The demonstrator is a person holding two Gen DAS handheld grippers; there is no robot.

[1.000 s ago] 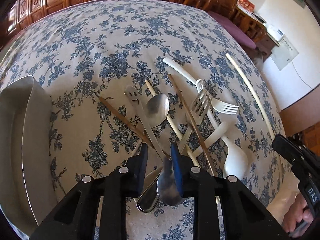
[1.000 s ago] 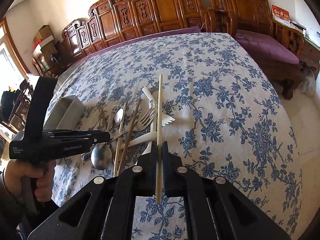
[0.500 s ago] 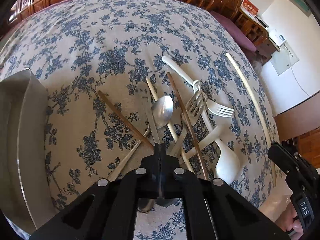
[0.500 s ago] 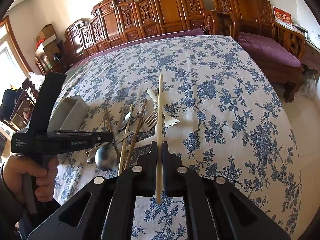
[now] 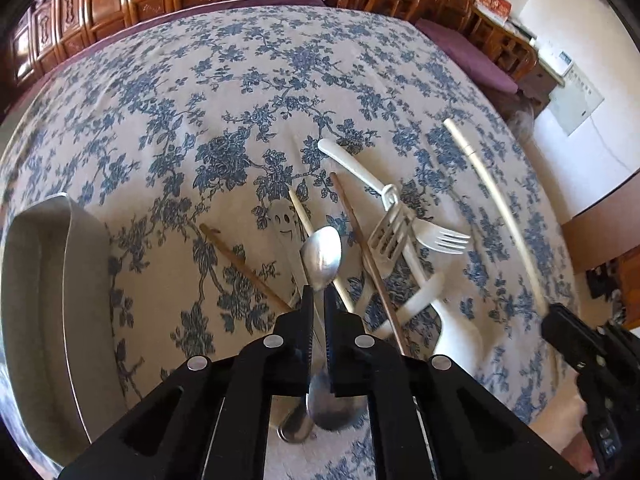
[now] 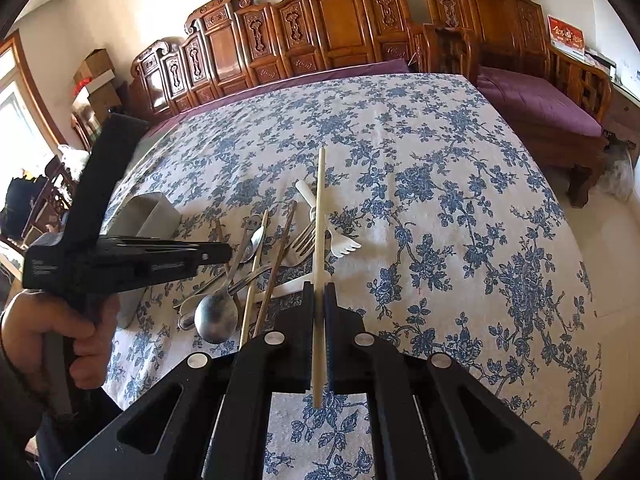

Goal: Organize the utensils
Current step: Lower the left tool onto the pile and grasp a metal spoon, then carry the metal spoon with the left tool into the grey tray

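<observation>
In the left wrist view my left gripper (image 5: 316, 292) is shut on the neck of a metal spoon (image 5: 322, 258), whose bowl sticks out ahead of the fingertips, just above the utensil pile. Another metal spoon (image 5: 334, 408) lies under the fingers. The right wrist view has my right gripper (image 6: 318, 286) shut on a long pale chopstick (image 6: 319, 220), held above the tablecloth and pointing away. That chopstick (image 5: 494, 204) and the right gripper (image 5: 560, 320) also show at the right of the left view. The left gripper (image 6: 224, 254) hovers over the pile.
A grey tray (image 5: 36, 300) stands at the left of the pile. The pile holds a metal fork (image 5: 390, 232), a white plastic fork (image 5: 440, 238), a white plastic spoon (image 5: 456, 332), brown chopsticks (image 5: 244, 266) and a smiley-faced utensil (image 5: 284, 224). Carved wooden chairs (image 6: 340, 28) line the table's far edge.
My left gripper went from open to shut on the metal spoon, and the spoon's bowl now stands raised ahead of the fingers. The right gripper and its chopstick stayed put.
</observation>
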